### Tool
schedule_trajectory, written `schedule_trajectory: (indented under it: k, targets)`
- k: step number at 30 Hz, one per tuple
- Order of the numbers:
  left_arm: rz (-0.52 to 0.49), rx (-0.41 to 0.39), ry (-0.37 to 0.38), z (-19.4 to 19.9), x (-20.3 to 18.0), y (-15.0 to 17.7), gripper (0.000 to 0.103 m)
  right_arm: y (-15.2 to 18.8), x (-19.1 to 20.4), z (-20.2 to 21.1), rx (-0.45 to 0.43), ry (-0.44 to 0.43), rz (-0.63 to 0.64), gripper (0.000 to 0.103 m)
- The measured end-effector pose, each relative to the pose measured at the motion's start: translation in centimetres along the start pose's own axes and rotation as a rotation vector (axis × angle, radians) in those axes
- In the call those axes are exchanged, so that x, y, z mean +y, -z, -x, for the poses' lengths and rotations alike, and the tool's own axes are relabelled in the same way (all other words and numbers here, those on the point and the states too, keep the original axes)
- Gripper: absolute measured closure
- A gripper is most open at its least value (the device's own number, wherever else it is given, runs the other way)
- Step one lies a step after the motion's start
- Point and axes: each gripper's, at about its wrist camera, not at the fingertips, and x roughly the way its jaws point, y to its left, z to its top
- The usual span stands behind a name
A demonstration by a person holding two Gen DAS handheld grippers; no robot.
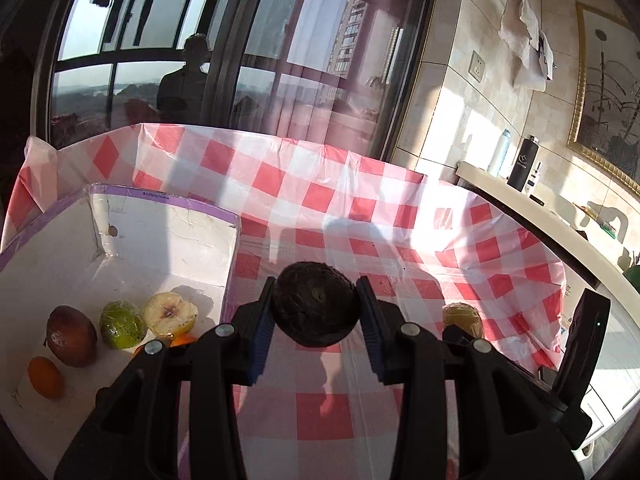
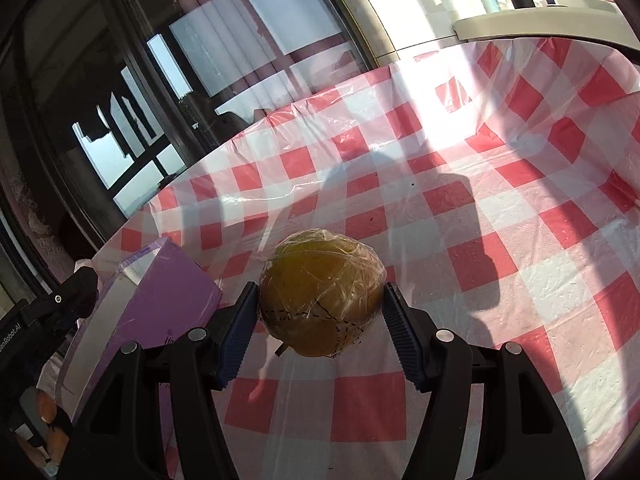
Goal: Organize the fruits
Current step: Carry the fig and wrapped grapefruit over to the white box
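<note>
The left claw (image 1: 316, 312) is clenched on a dark rough-skinned fruit (image 1: 316, 304), which sits at the centre of the left wrist view, clear above the checked tabletop (image 1: 400, 208); the right claw (image 2: 320, 312) likewise grasps a yellow-brown fruit wrapped in clear film (image 2: 320, 292), centre of the right wrist view, both pads pressing its sides; the white box with purple edges (image 1: 168, 240) lies at the lower left of the left view, already holding a dark red fruit (image 1: 72, 336), a green wrapped fruit (image 1: 122, 330), a pale halved fruit (image 1: 170, 314) and a small orange one (image 1: 45, 376); the step in hand looks like carrying both fruits to that box; to do it well, I would bring the dark fruit over the near wall high enough to clear the rim, lower it onto bare floor in the upper part of the box rather than onto the others, and only then let go; the film looks slippery, so the right grip should stay firm and level, and wait its turn so the claws do not crowd at the box.
</note>
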Motion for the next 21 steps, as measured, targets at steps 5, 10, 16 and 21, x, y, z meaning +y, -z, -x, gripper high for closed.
schedule_trajectory:
  k: [5, 10, 16, 21]
  targets:
    - [-0.009, 0.027, -0.175, 1.7, 5.8, -2.7, 0.063, 0.5, 6.9, 0.1, 0.005, -0.094, 0.149, 0.041]
    - [-0.076, 0.178, -0.325, -0.4, 11.4, -3.4, 0.063, 1.8, 13.9, -0.7, 0.039, -0.201, 0.294, 0.041]
    - [-0.024, 0.32, -0.303, -2.4, 15.6, -3.1, 0.063, 3.6, 21.2, -2.1, 0.089, -0.275, 0.475, 0.041]
    - [0.035, 0.412, -0.267, -3.3, 17.7, -2.5, 0.063, 5.8, 25.0, -5.0, 0.239, -0.207, 0.646, 0.041]
